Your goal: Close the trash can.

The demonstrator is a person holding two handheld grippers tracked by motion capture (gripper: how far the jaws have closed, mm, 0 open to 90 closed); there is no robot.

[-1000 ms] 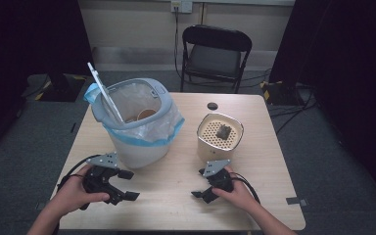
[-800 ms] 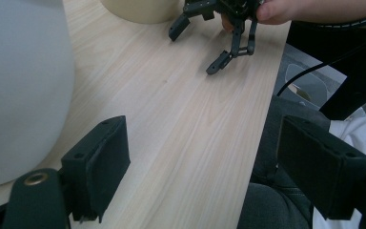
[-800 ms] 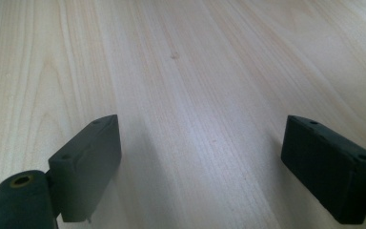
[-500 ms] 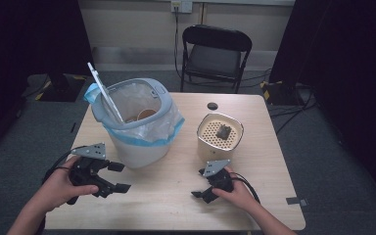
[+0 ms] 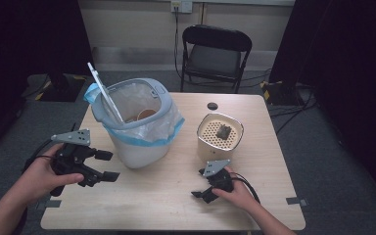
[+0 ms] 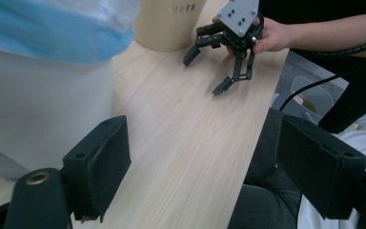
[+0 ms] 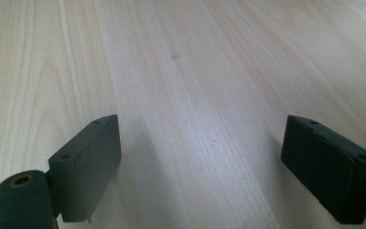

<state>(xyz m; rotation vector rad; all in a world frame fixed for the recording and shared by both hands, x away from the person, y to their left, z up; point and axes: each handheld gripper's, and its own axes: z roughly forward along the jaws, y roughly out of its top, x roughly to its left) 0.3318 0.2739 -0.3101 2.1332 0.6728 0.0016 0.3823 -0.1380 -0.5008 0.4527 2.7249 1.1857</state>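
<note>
The white bin [image 5: 139, 129] stands on the left half of the table [image 5: 176, 196], lined with a clear bag edged in blue; a brown cup [image 5: 144, 114] lies inside, and a white stick [image 5: 105, 93] leans out. Just left of the bin, the left gripper [image 5: 105, 166] is held with jaws apart, empty. Right of the bin sits a cream perforated container [image 5: 220, 137] with a dark piece [image 5: 223, 131] on top. In front of that, the right gripper [image 5: 199, 192] rests, jaws wide, empty.
</note>
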